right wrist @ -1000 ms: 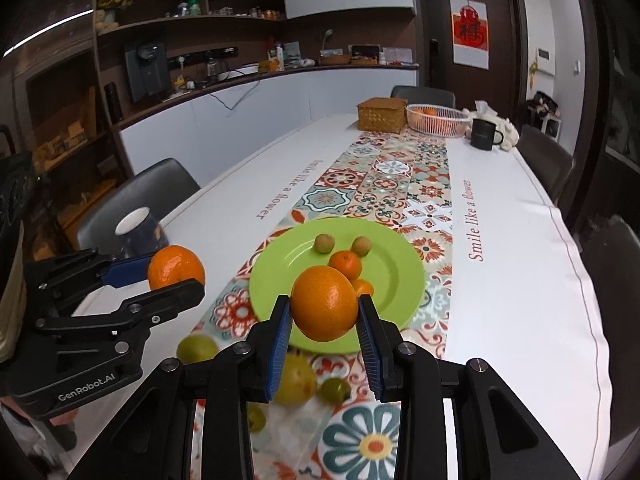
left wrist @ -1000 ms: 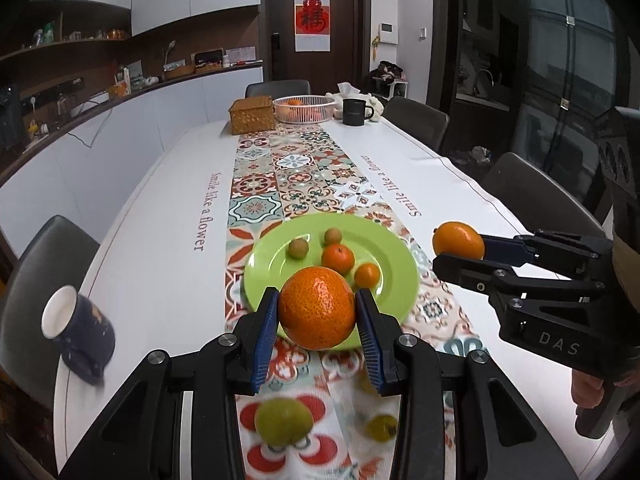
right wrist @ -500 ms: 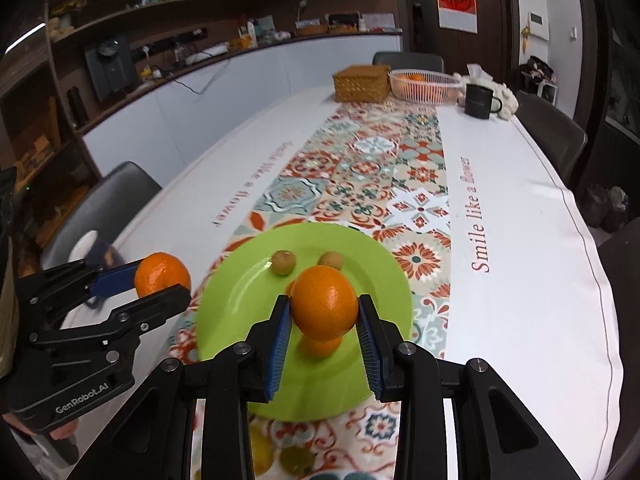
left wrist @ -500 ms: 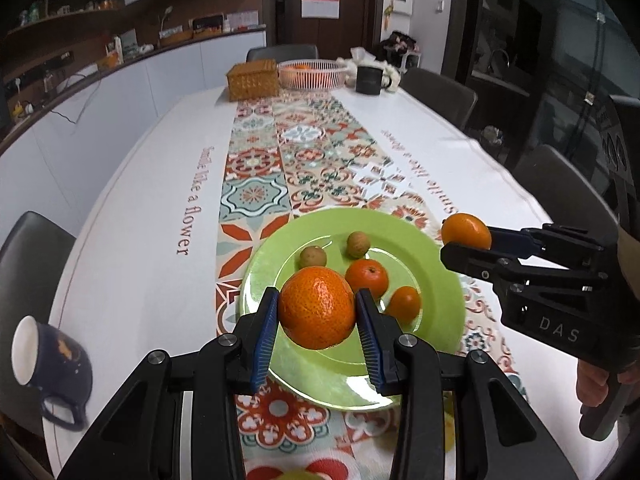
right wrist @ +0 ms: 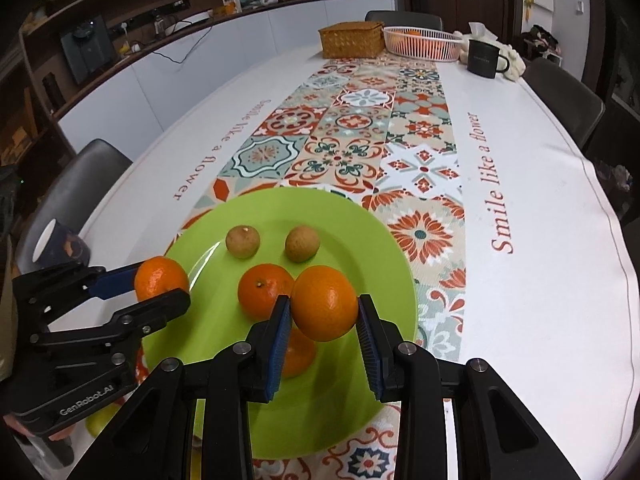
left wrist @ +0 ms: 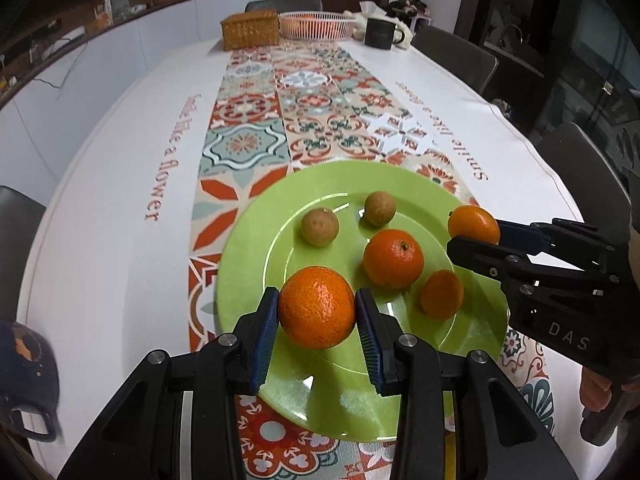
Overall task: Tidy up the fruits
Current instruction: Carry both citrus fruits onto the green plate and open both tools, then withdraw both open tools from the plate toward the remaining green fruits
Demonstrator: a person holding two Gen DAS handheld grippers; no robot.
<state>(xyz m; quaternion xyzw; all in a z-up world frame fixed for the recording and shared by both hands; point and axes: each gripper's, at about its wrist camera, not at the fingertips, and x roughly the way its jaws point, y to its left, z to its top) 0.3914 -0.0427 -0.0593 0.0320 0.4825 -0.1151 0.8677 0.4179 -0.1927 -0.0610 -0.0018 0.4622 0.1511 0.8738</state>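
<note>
I work in a home dining kitchen: table (right wrist: 552, 208) ahead, chairs (right wrist: 560, 84), counter (right wrist: 224, 20) far left.

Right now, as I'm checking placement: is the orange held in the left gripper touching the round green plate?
Cannot tell. In the left wrist view the orange overlaps the green plate; in neither view is a gap or contact plain.

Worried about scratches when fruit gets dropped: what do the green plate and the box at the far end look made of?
Green plate: probably glossy plastic or melamine, possibly glazed ceramic; it shows sharp light reflections. Box: woven wicker or rattan, matte tan, with a visible weave.
</note>
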